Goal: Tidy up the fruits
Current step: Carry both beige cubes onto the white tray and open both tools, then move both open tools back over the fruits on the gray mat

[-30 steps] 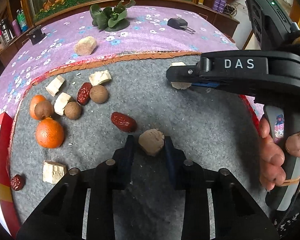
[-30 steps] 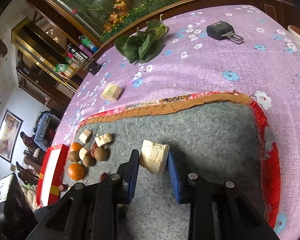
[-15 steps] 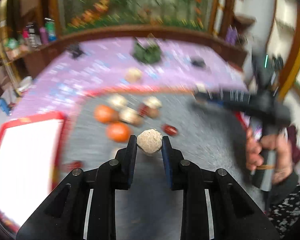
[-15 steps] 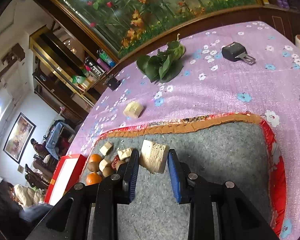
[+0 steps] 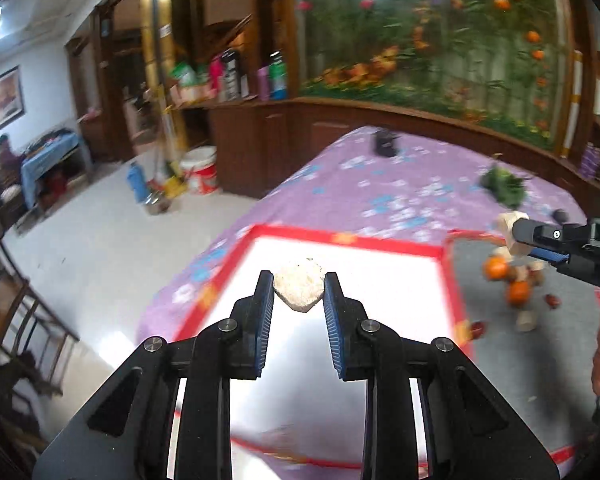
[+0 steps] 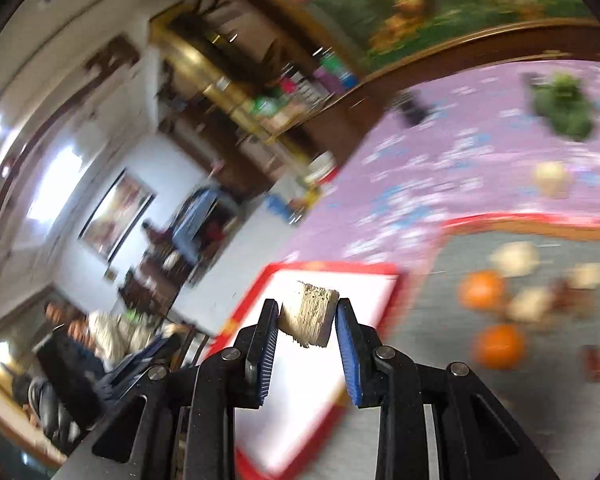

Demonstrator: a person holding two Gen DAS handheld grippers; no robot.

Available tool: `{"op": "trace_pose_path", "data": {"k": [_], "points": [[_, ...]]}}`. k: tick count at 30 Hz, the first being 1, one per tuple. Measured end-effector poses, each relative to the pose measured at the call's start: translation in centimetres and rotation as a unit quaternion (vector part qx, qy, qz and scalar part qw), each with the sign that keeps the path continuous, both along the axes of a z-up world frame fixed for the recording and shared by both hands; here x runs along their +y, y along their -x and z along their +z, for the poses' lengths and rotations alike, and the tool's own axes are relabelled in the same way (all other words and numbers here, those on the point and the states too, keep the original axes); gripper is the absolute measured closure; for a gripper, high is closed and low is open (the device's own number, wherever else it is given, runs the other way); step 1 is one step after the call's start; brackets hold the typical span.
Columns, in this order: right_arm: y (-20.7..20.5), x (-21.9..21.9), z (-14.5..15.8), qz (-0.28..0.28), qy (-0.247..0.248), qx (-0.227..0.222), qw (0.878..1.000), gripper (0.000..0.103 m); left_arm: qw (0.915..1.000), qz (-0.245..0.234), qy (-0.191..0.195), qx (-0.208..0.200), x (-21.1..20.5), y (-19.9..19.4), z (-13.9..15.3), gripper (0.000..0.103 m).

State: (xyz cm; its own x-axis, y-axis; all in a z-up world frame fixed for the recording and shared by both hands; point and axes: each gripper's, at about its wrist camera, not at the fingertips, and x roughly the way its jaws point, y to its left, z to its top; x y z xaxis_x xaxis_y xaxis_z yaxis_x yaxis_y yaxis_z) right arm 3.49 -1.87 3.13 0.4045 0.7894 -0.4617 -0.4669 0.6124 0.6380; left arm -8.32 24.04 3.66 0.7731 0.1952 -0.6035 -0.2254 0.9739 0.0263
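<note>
While my left gripper [image 5: 299, 294] clamps a pale rounded chunk [image 5: 299, 291] above the red-rimmed white tray [image 5: 340, 240], my right gripper [image 6: 308, 322] pinches a fibrous block [image 6: 309, 319] over the tray's far edge, oranges [image 6: 499, 346] on the right.

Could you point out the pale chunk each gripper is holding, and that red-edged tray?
rounded pale chunk [image 5: 299, 291]: left wrist view, its front face.
fibrous pale block [image 6: 309, 315]: right wrist view, its front face.
red-edged tray [image 5: 340, 239]: left wrist view, far rim.

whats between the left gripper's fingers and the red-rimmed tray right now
In the left wrist view, a pale rounded chunk sits clamped between the left gripper fingers, held above the red-rimmed tray. Nothing else shows between chunk and tray.
</note>
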Motion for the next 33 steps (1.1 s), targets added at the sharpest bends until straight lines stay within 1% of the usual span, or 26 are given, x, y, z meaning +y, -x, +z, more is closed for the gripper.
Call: {"op": "trace_pose_path", "data": {"k": [3,7,9,12,15,17,21,24,26,28,31,33], "points": [[0.6,5.8,-0.8,0.033,0.025,0.005,0.999,0.075,0.9997,0.015,0.008,0.018,2.0,0.1,-1.9,0.079],[1.1,10.2,-3.6,0.045,0.058,0.036,0.997,0.075,0.9989,0.019,0.017,0.039,3.1,-0.1,-4.2,0.079],[1.2,11.5,-4.9,0.043,0.085,0.040,0.995,0.075,0.9984,0.021,0.021,0.047,3.4,-0.2,-4.8,0.079],[1.1,12.4,-6.5,0.041,0.106,0.052,0.992,0.075,0.9972,0.024,0.028,0.065,3.3,-0.9,-6.1,0.079],[1.0,12.9,-7.5,0.037,0.130,0.063,0.989,0.075,0.9956,0.026,0.040,0.081,3.5,-1.0,-7.3,0.079],[1.4,13.0,-7.9,0.037,0.144,0.069,0.986,0.075,0.9949,0.028,0.043,0.087,3.6,-0.9,-7.5,0.079],[1.7,13.1,-7.9,0.039,0.177,0.066,0.981,0.075,0.9930,0.026,0.042,0.107,3.3,-1.1,-8.1,0.079],[1.6,12.7,-7.8,0.040,0.173,0.076,0.981,0.075,0.9930,0.026,0.036,0.110,3.2,-1.0,-8.1,0.076],[1.8,12.2,-7.3,0.034,0.169,0.073,0.982,0.074,0.9927,0.027,0.040,0.110,3.2,-0.9,-7.9,0.075],[1.9,11.4,-6.4,0.030,0.151,0.066,0.986,0.073,0.9932,0.032,0.041,0.104,3.3,-0.6,-7.5,0.075],[2.1,9.3,-4.7,0.018,0.115,0.051,0.992,0.072,0.9950,0.040,0.037,0.083,3.1,0.0,-6.3,0.075],[2.2,7.4,-3.6,0.006,0.096,0.037,0.995,0.070,0.9962,0.040,0.029,0.071,2.6,0.3,-5.3,0.069]]}}
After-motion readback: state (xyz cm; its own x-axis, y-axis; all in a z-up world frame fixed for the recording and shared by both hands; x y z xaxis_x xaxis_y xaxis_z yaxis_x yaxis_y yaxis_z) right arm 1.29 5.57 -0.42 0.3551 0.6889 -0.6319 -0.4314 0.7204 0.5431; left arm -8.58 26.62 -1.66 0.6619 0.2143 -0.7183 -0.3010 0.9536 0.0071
